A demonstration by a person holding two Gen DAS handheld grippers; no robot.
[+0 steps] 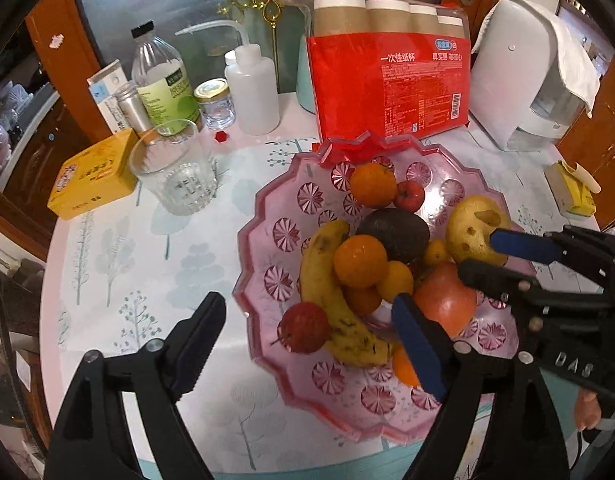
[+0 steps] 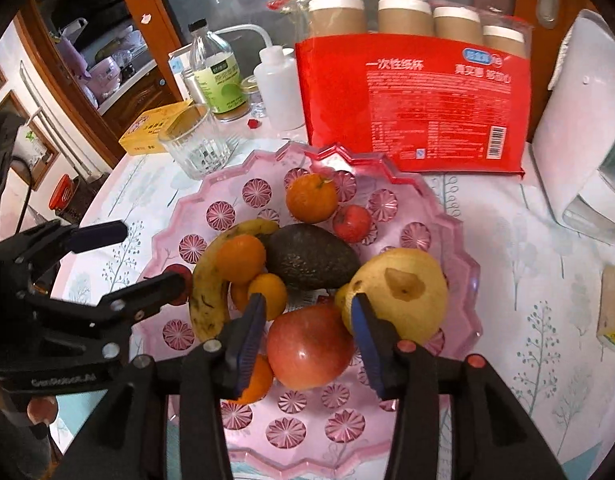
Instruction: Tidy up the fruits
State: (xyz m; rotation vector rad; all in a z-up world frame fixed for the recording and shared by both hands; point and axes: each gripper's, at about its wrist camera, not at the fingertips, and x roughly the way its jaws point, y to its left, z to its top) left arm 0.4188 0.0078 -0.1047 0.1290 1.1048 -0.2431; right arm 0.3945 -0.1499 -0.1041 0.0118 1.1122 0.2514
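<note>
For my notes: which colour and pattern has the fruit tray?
The fruit tray is translucent pink with darker star-cut rosettes; the right wrist view shows it best.

In the pink fruit tray [image 2: 463, 248] I counted one banana [image 2: 206, 292], one avocado [image 2: 311, 258], one pear [image 2: 403, 292], one big apple [image 2: 309, 346] and one lychee [image 1: 305, 327]; behind it stood four paper cups [image 2: 407, 14].

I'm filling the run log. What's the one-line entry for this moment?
left tongs: open, empty | right tongs: open around apple, pads clear | fruit: in pink tray | table: nothing loose
</note>
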